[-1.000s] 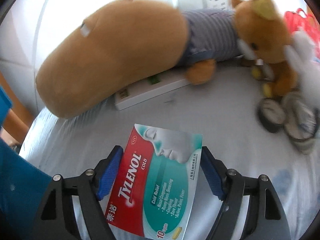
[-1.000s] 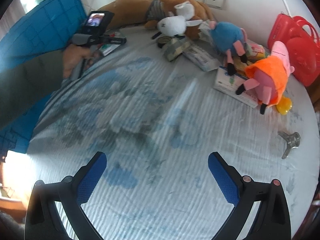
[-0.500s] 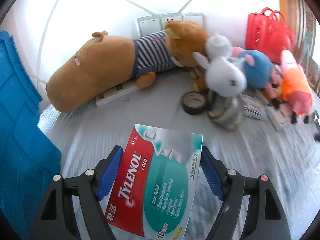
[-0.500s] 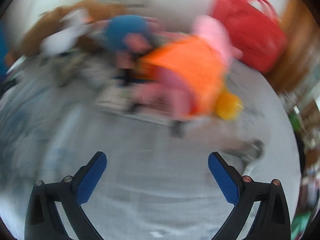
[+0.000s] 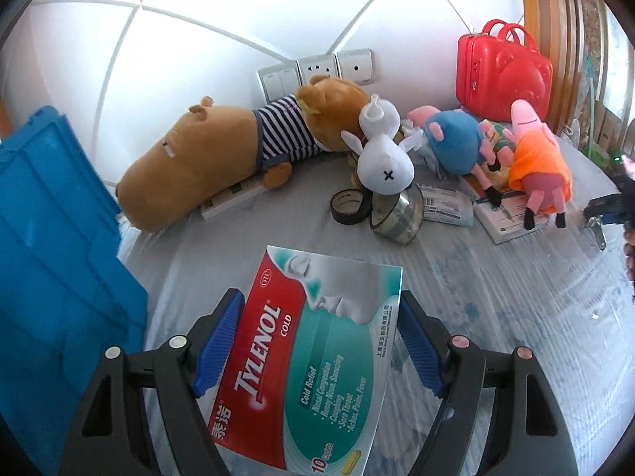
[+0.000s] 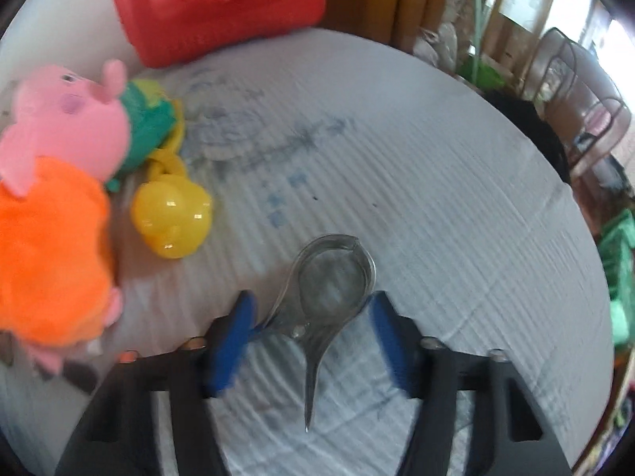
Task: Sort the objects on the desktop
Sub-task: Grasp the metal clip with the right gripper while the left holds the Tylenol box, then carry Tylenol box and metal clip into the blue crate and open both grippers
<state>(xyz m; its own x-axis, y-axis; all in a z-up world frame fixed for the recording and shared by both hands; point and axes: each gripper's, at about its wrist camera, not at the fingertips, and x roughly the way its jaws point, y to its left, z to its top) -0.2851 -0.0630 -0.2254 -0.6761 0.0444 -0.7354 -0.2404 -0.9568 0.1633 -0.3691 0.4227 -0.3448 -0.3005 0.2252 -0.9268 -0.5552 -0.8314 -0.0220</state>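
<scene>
Blue-padded left gripper (image 5: 319, 339) jaws clamp the Tylenol box (image 5: 307, 361); right gripper (image 6: 311, 331) jaws straddle a metal clip (image 6: 327, 289), part-open

Six plush toys are counted along the wall: a long brown one (image 5: 186, 166), a bear in a striped shirt (image 5: 317, 119), a white rabbit (image 5: 383, 154), a blue-bodied pig (image 5: 452, 139), a pig in orange (image 5: 535, 166) and a green one (image 6: 149, 127). Two rolls of tape (image 5: 349, 206) are seen. One red case (image 5: 502, 75), one blue crate (image 5: 55, 261), one Tylenol box (image 5: 313, 361), one yellow toy (image 6: 172, 218) and one metal tool (image 6: 329, 289) are counted.
</scene>
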